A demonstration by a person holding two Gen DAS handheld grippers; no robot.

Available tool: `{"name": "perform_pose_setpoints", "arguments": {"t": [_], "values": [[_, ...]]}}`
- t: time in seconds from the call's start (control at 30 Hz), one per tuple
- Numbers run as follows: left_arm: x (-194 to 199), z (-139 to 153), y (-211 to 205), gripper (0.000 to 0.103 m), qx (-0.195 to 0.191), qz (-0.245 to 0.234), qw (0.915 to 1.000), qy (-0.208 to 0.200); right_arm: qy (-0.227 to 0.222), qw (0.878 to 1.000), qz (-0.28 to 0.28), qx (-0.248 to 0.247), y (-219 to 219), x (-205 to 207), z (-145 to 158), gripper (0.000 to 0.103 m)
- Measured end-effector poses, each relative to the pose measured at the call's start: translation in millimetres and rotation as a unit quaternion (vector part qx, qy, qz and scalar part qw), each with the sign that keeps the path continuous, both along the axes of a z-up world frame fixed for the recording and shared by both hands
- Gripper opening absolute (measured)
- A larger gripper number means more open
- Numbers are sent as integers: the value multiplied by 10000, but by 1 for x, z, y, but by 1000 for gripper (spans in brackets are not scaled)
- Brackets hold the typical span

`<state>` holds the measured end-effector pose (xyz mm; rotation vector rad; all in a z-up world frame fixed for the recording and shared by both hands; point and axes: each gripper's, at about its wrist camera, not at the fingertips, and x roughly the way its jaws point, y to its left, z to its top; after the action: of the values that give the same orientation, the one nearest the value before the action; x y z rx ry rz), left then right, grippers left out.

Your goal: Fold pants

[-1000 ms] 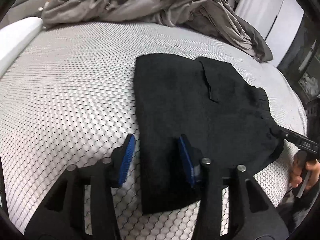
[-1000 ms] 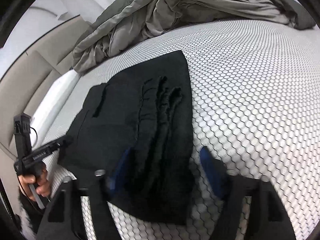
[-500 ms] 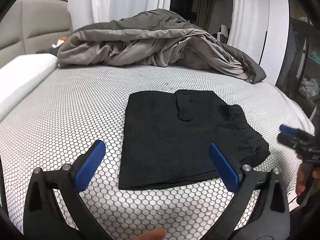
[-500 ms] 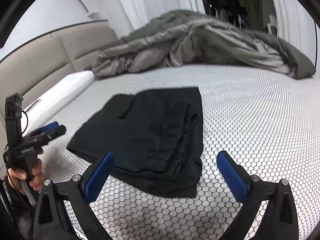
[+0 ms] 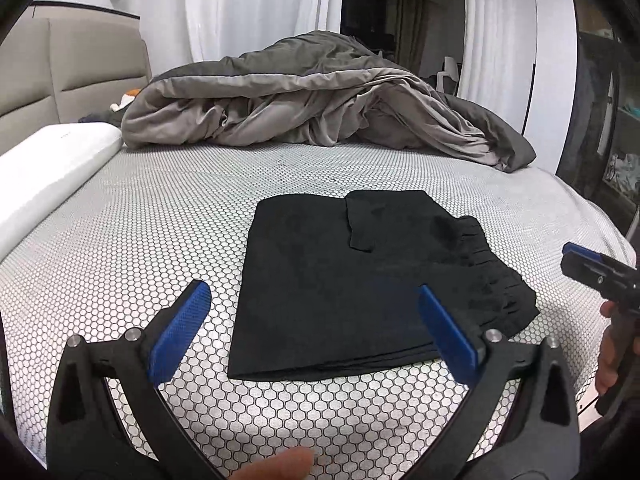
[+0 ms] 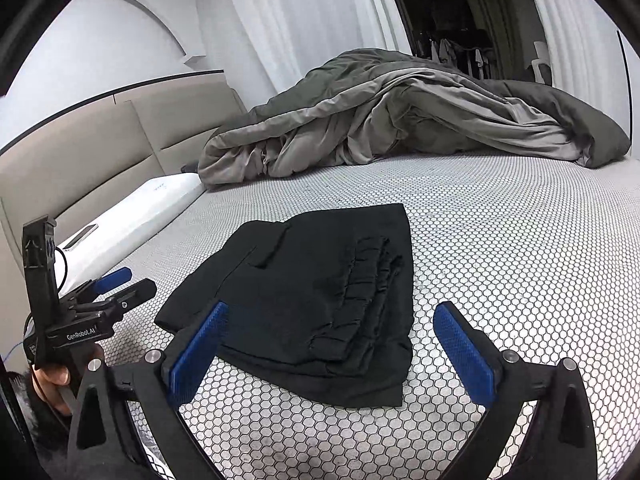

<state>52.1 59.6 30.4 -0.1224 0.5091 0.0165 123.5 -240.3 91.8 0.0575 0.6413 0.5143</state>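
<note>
Pants [image 5: 360, 280] lie folded on the bed [image 5: 160, 232]; your left gripper [image 5: 316, 332], marked "GenRobot.AI", and right gripper [image 6: 332, 348] gape empty.

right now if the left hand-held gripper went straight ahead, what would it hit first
Most likely the folded black pants, lying on the bed just ahead of the open left hand-held gripper. Depth is unclear, so it might pass above them.

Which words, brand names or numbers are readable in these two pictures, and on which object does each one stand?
"GenRobot.AI": white print on the side of the left gripper, seen in the right wrist view.
Small marks on the white pillow: too small to read.
Folded black pants, grey duvet and right gripper: no text visible.
</note>
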Motion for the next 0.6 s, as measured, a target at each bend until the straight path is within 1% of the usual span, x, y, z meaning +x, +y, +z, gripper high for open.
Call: {"name": "perform_pose_setpoints", "arguments": {"t": [0.23,0.6], "values": [[2,-3,-1,102,102,11,9999,37,-58,9999,59,-90,6,-1,0,103],[1,-3,-2,102,127,-15,9999,14,-139,9995,135,-237,11,-3,-3,103]]}}
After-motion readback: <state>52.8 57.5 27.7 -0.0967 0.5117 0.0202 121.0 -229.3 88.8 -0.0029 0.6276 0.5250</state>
